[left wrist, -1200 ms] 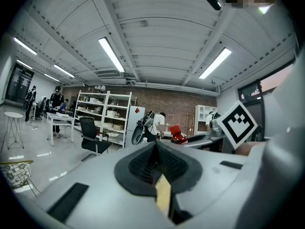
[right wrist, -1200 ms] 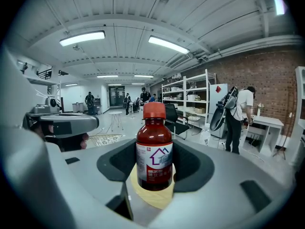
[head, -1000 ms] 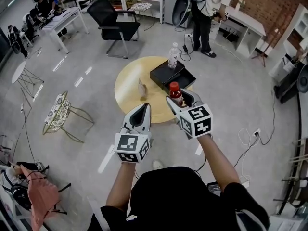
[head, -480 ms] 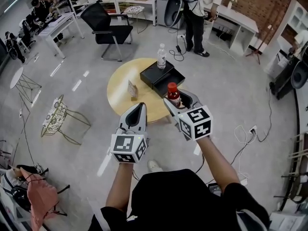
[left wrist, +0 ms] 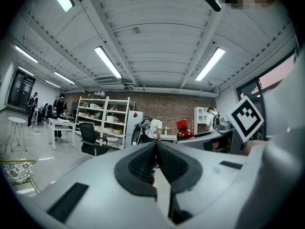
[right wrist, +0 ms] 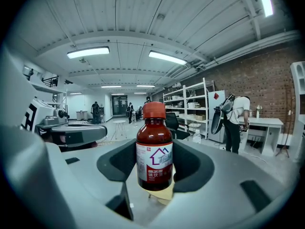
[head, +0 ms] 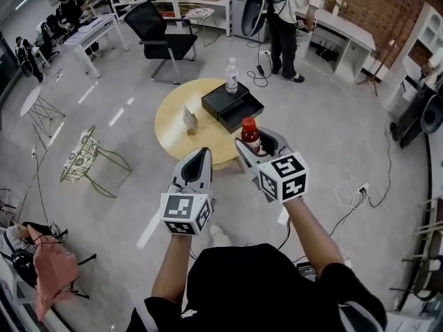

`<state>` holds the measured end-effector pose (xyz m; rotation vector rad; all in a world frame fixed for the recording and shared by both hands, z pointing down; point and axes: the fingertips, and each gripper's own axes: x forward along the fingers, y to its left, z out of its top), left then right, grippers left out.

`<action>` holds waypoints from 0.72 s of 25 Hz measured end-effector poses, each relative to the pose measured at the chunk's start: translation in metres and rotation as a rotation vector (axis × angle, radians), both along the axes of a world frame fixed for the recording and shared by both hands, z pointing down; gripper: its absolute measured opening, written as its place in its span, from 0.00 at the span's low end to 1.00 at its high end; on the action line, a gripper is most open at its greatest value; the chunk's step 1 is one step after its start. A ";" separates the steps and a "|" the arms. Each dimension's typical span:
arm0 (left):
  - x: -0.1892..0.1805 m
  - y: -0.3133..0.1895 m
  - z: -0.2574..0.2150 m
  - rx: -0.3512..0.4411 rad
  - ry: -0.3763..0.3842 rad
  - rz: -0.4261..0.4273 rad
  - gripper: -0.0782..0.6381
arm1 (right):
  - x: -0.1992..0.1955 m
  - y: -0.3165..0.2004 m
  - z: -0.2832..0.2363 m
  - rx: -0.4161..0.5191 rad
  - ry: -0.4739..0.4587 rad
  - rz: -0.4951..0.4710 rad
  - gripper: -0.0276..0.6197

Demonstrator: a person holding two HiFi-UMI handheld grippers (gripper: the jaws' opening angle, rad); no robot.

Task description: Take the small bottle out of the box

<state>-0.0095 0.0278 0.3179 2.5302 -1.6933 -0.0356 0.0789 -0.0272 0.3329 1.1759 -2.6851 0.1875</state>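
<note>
Steep overhead, close along-jaws views, shared bottle [head: 250, 135]

The small bottle [right wrist: 154, 149] is dark brown with a red cap and a white-and-red label; it stands upright, clamped in the right gripper [head: 255, 142], clear of the box [head: 232, 107]; that black box lies open at the bottle's 11 o'clock, on the round table [head: 181, 133].

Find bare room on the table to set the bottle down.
Free: the table's left part, between the card and the left rim, and the near strip between the card and the near rim. Crowded: the far right, taken up by the open box, with the water bottle at its far side.
</note>
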 end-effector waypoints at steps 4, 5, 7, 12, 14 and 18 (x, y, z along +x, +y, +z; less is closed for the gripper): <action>0.007 0.017 -0.001 0.004 -0.005 -0.013 0.12 | 0.005 0.015 -0.001 0.005 -0.006 -0.014 0.38; 0.008 0.020 -0.002 0.004 -0.004 -0.017 0.12 | 0.006 0.019 -0.002 0.005 -0.008 -0.016 0.38; 0.011 0.028 -0.002 0.001 0.001 -0.024 0.12 | 0.010 0.025 -0.002 0.004 -0.010 -0.019 0.38; 0.019 0.047 -0.003 0.007 0.002 -0.032 0.12 | 0.018 0.044 -0.001 0.001 -0.018 -0.025 0.38; 0.020 0.055 -0.001 0.006 0.001 -0.034 0.12 | 0.020 0.052 0.000 -0.002 -0.027 -0.025 0.38; 0.025 0.069 0.000 0.001 -0.003 -0.036 0.12 | 0.023 0.067 0.002 -0.010 -0.037 -0.031 0.38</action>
